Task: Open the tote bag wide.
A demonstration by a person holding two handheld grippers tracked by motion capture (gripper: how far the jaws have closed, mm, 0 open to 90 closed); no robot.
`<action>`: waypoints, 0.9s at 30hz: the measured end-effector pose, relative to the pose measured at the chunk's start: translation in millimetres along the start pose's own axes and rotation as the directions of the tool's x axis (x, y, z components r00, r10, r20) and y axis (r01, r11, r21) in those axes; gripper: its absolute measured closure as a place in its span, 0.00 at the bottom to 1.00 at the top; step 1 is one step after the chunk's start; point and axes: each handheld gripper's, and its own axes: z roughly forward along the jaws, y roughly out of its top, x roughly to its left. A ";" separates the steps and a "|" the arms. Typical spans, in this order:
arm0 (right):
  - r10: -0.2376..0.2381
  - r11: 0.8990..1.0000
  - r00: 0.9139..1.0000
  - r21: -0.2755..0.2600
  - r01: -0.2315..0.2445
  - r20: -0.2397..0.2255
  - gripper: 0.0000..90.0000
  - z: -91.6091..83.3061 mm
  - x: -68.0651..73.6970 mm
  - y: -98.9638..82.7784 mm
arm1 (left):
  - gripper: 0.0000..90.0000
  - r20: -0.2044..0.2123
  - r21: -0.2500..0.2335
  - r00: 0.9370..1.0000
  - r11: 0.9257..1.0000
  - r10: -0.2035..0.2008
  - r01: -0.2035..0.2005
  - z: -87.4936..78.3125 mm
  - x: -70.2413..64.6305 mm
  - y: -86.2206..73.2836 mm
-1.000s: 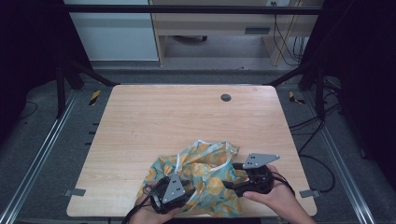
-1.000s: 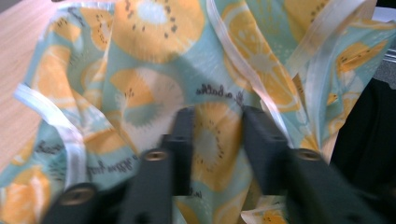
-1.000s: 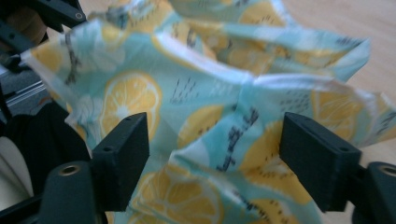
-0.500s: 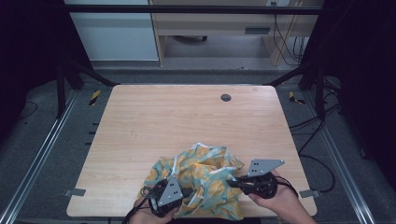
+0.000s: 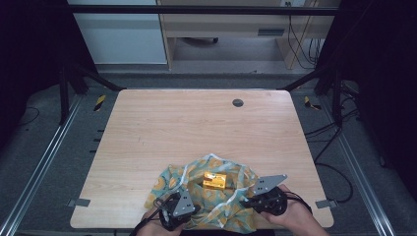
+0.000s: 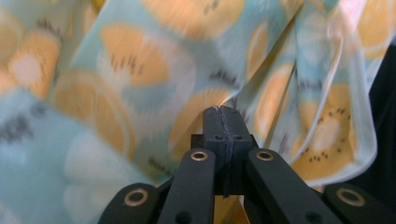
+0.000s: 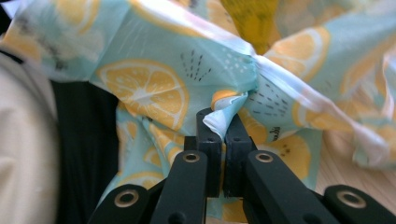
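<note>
Both grippers, left (image 5: 178, 209) and right (image 5: 244, 200), are clamped on a lemon-print cloth (image 5: 221, 206) at the table's (image 5: 196, 128) near edge. A yellow box (image 5: 215, 180) sits uncovered; wrapping seems barely begun.

Both claws closed at the near edge

The left claw (image 5: 183, 194) is clamped fully; the right claw (image 5: 244, 199) has just been closing, likewise pinched tight.

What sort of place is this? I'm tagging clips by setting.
Most likely a lab or recording workspace, not a home: a bare wooden table ringed by a black metal frame, with loose cables on grey floor, and a fruit-print cloth on the table.
</note>
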 end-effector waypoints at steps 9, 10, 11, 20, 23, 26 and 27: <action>0.009 0.999 0.998 0.049 -0.012 0.060 0.99 1.8 -10.0 -12.7 | 1.00 -0.032 -0.021 0.998 0.999 -0.048 0.048 -11.1 8.7 -6.2; 0.012 0.999 0.998 0.052 -0.015 0.062 0.99 2.3 -9.6 -13.0 | 1.00 -0.036 -0.043 0.998 0.998 -0.054 0.052 -15.5 8.0 -4.3; 0.009 0.999 0.998 0.052 -0.012 0.057 0.99 3.2 -9.7 -13.7 | 1.00 -0.039 -0.063 0.998 0.996 -0.058 0.056 -20.4 7.9 -2.5; 0.013 0.998 0.998 0.057 -0.016 0.061 0.99 4.9 -10.7 -14.9 | 0.76 -0.126 -0.193 0.990 0.981 -0.056 0.031 -39.9 13.4 20.3; 0.010 0.998 0.998 0.059 -0.013 0.056 0.99 5.0 -10.2 -15.1 | 0.73 -0.184 -0.136 0.982 0.990 -0.054 0.029 -27.9 24.8 26.7; 0.005 0.998 0.999 0.056 -0.007 0.052 0.99 4.2 -10.2 -15.4 | 0.75 -0.230 -0.078 0.971 0.995 -0.071 0.054 -11.2 41.6 22.2; 0.001 0.998 0.999 0.065 -0.004 0.047 0.99 3.4 -9.8 -16.6 | 0.77 -0.230 -0.076 0.968 0.994 -0.098 0.083 -5.4 47.2 19.5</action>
